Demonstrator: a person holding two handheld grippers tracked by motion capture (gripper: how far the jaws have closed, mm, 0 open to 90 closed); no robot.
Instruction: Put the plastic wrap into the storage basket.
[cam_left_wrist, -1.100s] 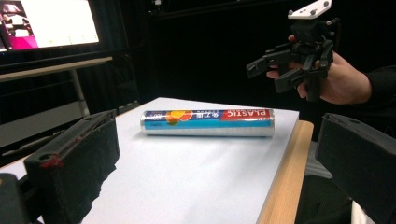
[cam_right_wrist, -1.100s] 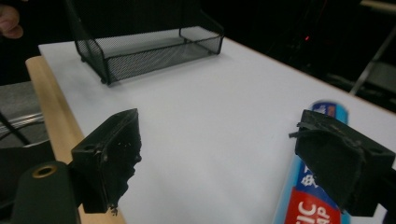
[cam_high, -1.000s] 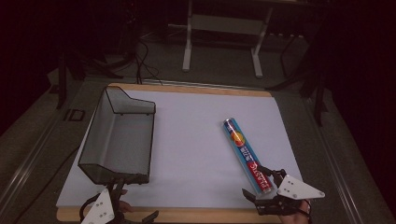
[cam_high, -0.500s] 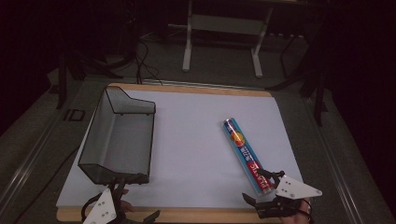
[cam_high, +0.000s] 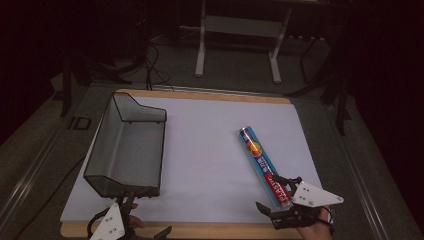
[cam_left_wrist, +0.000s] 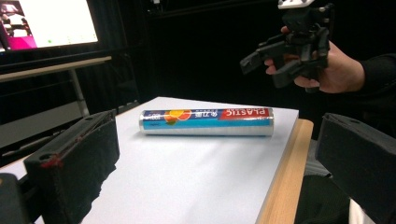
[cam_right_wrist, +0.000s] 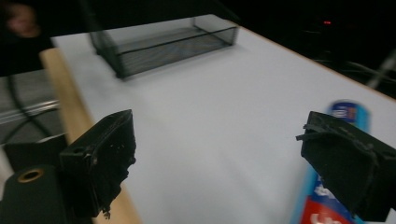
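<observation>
1. On the white table sheet (cam_high: 210, 150), the plastic-wrap roll (cam_high: 262, 165) is lying flat on its side, well apart from the wire basket (cam_high: 130, 150) at the far left.
2. Your right gripper (cam_high: 280, 197) is hovering at the roll's near end; its jaws have just been opening and are now standing wide, with nothing pressed between them (the roll is showing just beside one jaw in the right gripper view).
3. Your left gripper (cam_high: 117, 227) is sitting at the near table edge below the basket, its jaws also spread wide and gripping nothing.
4. Your right hand (cam_left_wrist: 327, 70) is holding its gripper raised above the roll's end, as the left gripper view is showing.
</observation>
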